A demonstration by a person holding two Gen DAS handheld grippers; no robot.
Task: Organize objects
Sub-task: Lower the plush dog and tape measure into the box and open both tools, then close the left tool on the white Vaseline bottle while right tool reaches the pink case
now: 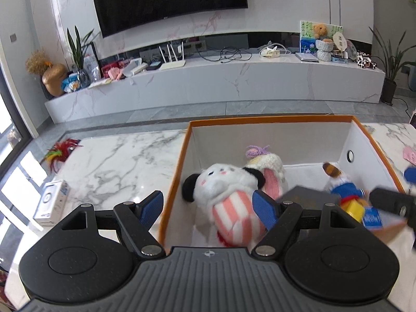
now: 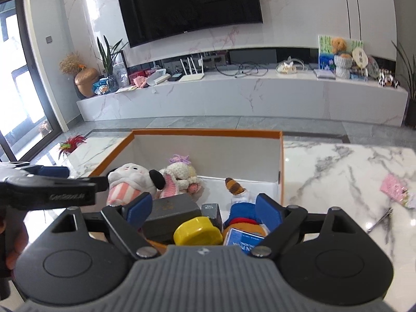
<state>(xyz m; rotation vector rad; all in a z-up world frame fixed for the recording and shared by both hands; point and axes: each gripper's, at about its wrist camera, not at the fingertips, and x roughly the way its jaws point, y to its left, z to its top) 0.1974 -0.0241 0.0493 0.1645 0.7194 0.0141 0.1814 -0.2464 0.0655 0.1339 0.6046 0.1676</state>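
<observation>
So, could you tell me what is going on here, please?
A person is tidying toys into an orange-rimmed box on a marble table, with a gripper in each hand. The left gripper and the right gripper both hang over the box with jaws open, holding nothing. A panda plush, a yellow lid and other toys already lie inside.

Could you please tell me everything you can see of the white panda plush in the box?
The panda plush is fluffy and white, with black ears, pink cheeks and a pink-and-white striped body. It lies tipped on its side in the left part of the orange-rimmed box, against a cream crocheted toy. Neither gripper holds it.
</observation>
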